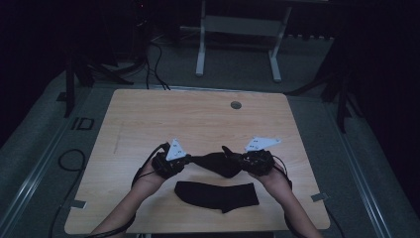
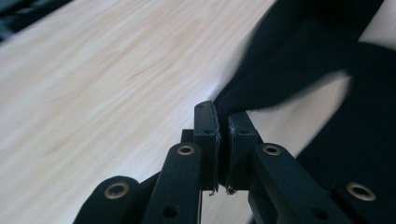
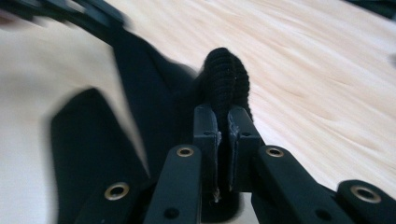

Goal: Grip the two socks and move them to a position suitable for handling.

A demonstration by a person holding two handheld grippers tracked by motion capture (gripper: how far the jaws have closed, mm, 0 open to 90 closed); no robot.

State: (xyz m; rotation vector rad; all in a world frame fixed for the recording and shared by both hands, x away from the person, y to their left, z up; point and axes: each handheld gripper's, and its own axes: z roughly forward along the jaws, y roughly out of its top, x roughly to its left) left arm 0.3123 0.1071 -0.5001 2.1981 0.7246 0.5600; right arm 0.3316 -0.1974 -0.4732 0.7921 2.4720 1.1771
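A black sock [image 1: 215,163] hangs stretched between my two grippers just above the wooden table [image 1: 148,119]. My left gripper [image 1: 185,159] is shut on one end of it; in the left gripper view the pads [image 2: 206,126] pinch the cloth's edge [image 2: 280,65]. My right gripper [image 1: 238,159] is shut on the other end, where the ribbed cuff [image 3: 226,79] sticks up between its fingertips [image 3: 205,122]. A second black sock [image 1: 218,195] lies flat on the table nearer the person, below the held one, and is also in the right gripper view [image 3: 88,149].
A round cable hole [image 1: 236,105] sits near the table's far edge. Beyond the table stands a white metal frame [image 1: 200,49] on the floor. Cables [image 1: 69,161] run along the floor at the left. The person's forearms [image 1: 124,208] come in over the near edge.
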